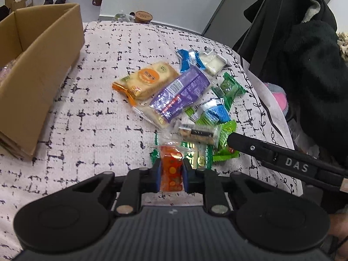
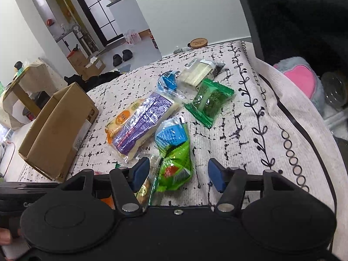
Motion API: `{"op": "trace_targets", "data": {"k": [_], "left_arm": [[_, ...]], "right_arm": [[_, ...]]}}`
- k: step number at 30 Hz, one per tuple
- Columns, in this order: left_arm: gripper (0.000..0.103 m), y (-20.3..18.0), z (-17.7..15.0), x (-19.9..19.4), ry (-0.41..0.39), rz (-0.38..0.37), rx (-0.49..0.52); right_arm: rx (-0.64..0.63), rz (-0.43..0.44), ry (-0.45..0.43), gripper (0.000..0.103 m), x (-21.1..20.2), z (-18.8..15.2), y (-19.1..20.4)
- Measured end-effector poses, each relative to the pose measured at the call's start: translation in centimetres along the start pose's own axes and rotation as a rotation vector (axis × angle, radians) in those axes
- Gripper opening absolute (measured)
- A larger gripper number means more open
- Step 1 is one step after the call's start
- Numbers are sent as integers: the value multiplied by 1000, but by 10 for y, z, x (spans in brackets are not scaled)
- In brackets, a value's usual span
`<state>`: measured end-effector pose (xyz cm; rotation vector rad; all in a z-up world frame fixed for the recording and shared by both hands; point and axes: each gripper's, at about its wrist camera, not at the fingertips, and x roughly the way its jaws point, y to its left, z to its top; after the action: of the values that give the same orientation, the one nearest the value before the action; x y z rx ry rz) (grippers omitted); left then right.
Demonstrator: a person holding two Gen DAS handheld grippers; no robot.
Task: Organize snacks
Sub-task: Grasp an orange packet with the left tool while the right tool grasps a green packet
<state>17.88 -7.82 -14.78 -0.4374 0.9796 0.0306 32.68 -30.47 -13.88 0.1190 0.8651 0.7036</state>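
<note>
My left gripper (image 1: 171, 174) is shut on a small orange snack packet (image 1: 171, 169), just above the patterned cloth. A pile of snacks lies ahead: an orange cracker pack (image 1: 145, 80), a purple pack (image 1: 180, 95), a dark green packet (image 1: 228, 88), blue packets (image 1: 215, 111) and bright green packets (image 1: 226, 139). The cardboard box (image 1: 37, 69) stands open at the left. My right gripper (image 2: 177, 174) is open, its jaws on either side of a bright green packet (image 2: 176, 165). The purple pack (image 2: 141, 128) and the box (image 2: 58, 128) show there too.
A black coat (image 1: 304, 54) hangs at the right over the table edge. A pink and grey plush (image 2: 304, 80) lies beyond the right edge. A brown round lid (image 1: 143, 17) sits at the far edge. The right gripper's finger (image 1: 282, 158) reaches into the left view.
</note>
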Motion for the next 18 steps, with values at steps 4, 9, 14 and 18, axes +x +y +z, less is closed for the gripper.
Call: {"op": "trace_targets", "data": {"k": [4,9,14,18], "left_arm": [[18,5,2,-6,-11,6,0],[18,14,4,-14,-26,19,-13],[18,24,8,-24,-44,32,-29],[18,30,10,-32,-60,45,-38]], "right_arm": [[-28,-9,-2,56,3,0,8],[-62,-7,20,48,11,0,18],[-79,-52,29,40,22,-3,20],[-71,-61,23,32,22,-5,21]]}}
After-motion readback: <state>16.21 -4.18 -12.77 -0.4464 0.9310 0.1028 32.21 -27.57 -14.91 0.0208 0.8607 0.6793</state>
